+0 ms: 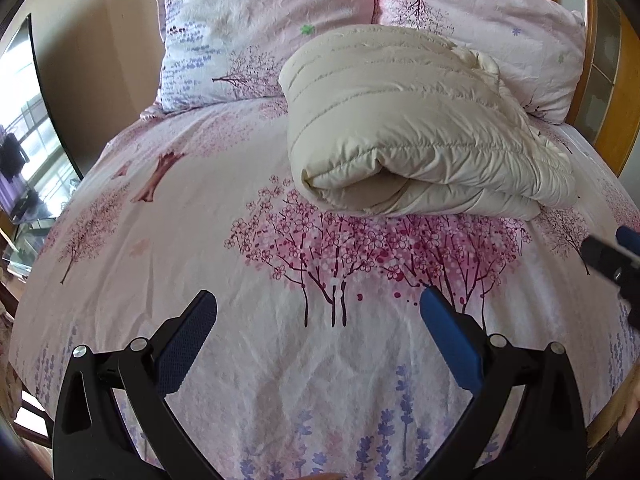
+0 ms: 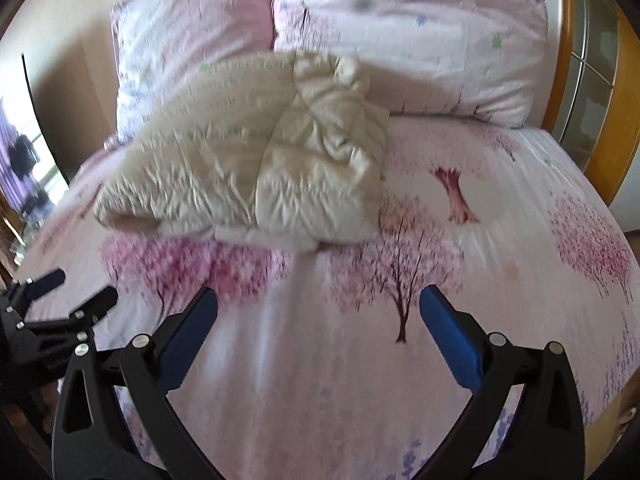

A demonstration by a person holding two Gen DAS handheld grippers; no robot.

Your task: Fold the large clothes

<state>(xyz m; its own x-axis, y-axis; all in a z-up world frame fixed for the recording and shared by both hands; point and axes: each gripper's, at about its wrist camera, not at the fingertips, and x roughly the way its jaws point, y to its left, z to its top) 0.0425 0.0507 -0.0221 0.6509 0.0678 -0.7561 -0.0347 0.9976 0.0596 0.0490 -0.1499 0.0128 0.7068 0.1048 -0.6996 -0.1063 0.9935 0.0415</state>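
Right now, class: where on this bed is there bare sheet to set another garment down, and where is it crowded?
Free: the sheet between the open left gripper and the folded jacket; also the stretch right of the jacket toward the wooden frame, beyond the open right gripper. Crowded: the head end, where the jacket lies against the pillows.

The cream puffy quilted jacket (image 1: 416, 128) is folded into a thick bundle, sitting in the upper middle to right of the left wrist view, with the rolled fold edge facing the camera. In the right wrist view it's a bit blurry, upper left of center, with a crumpled, shinier part (image 2: 324, 168) bunched on its right end.
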